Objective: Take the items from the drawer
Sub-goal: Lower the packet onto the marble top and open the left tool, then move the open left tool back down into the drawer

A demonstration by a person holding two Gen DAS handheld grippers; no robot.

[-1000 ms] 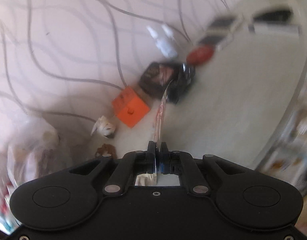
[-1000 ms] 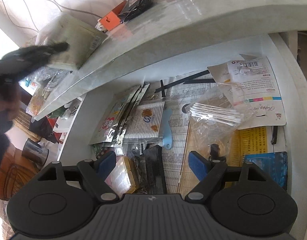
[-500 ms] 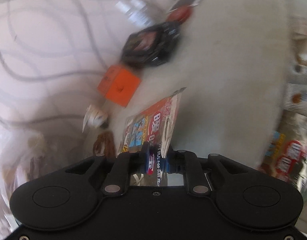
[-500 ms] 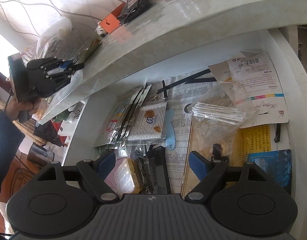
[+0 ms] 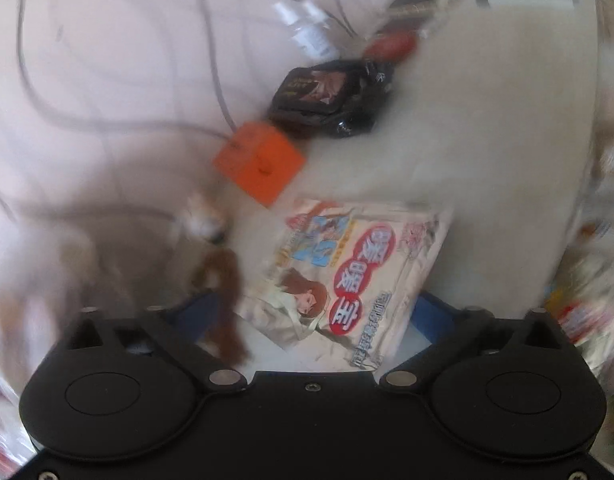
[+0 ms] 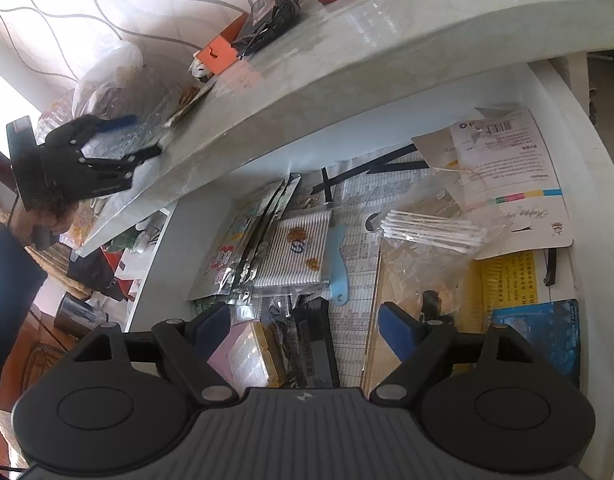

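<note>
1. A lived-in home: the pale stone worktop (image 6: 387, 40) stands against a wall papered in wavy lines (image 6: 67, 8).
2. Small household clutter lies on it: an orange box (image 5: 259, 162), a dark foil pouch (image 5: 327, 96), a printed sachet (image 5: 347, 276).
3. The open drawer (image 6: 587, 208) below is a typical junk drawer, with cotton swabs (image 6: 431, 232), leaflets (image 6: 507, 160), foil sachets (image 6: 243, 240) and a blue comb (image 6: 339, 264).
4. Filled plastic bags (image 6: 111, 80) crowd the worktop's end.
</note>
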